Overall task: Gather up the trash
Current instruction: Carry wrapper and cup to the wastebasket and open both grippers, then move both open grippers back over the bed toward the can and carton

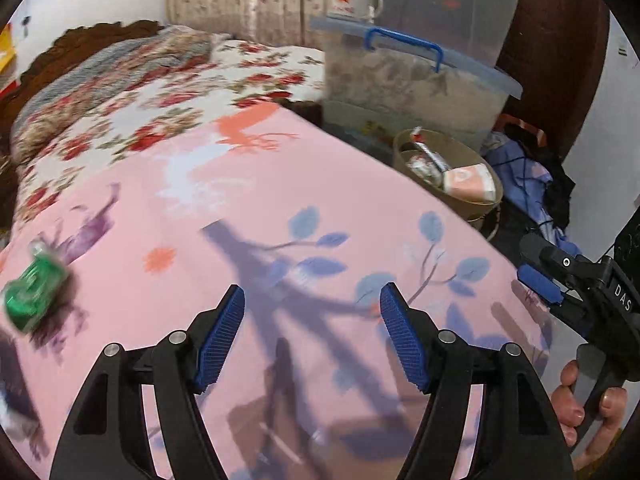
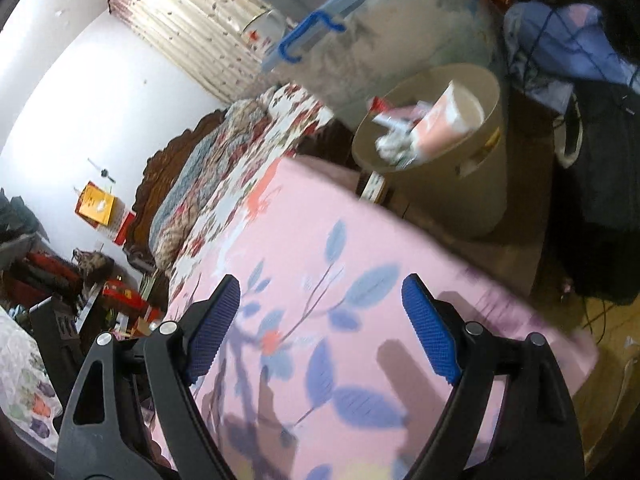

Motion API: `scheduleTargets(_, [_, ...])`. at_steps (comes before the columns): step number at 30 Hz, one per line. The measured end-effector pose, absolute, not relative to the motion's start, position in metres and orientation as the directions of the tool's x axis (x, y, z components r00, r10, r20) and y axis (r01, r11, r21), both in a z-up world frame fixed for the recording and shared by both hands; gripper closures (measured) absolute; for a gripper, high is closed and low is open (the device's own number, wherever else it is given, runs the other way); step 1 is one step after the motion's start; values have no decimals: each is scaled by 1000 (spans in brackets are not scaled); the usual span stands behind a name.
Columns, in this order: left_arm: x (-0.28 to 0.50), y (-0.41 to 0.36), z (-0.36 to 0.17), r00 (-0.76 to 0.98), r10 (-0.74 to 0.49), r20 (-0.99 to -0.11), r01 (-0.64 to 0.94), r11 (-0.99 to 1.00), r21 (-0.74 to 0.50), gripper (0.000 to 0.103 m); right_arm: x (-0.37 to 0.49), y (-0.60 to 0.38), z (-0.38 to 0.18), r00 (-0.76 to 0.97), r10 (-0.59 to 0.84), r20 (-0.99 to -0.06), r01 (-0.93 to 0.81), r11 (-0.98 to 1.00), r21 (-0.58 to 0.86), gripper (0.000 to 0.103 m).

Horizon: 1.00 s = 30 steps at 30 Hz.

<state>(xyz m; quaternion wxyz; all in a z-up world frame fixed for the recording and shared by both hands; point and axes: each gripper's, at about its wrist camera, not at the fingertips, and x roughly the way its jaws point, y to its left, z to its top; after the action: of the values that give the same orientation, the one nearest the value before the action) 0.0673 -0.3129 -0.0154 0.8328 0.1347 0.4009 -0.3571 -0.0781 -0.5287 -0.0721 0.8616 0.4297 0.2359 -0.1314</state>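
Observation:
A crushed green can (image 1: 34, 294) lies on the pink bedsheet (image 1: 248, 216) at the far left of the left wrist view. A tan trash bin (image 1: 452, 176) stands beside the bed and holds a pink-and-white packet and crumpled wrappers; it also shows in the right wrist view (image 2: 444, 168). My left gripper (image 1: 312, 308) is open and empty above the sheet, well right of the can. My right gripper (image 2: 320, 300) is open and empty over the sheet's edge, short of the bin. It also shows at the right edge of the left wrist view (image 1: 560, 276).
A clear storage box (image 1: 404, 80) with a blue handle stands behind the bin, an enamel mug (image 1: 352, 0) on top. A floral quilt (image 1: 132, 92) covers the far bed. Clothes and cables (image 2: 576, 40) pile right of the bin. Clutter (image 2: 60, 280) lies on the floor to the left.

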Motion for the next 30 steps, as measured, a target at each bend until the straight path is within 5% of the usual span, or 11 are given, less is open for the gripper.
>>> scheduleTargets(30, [15, -165, 4, 555, -475, -683, 583, 808, -88, 30, -104, -404, -30, 838, 24, -545, 365, 717, 594, 20])
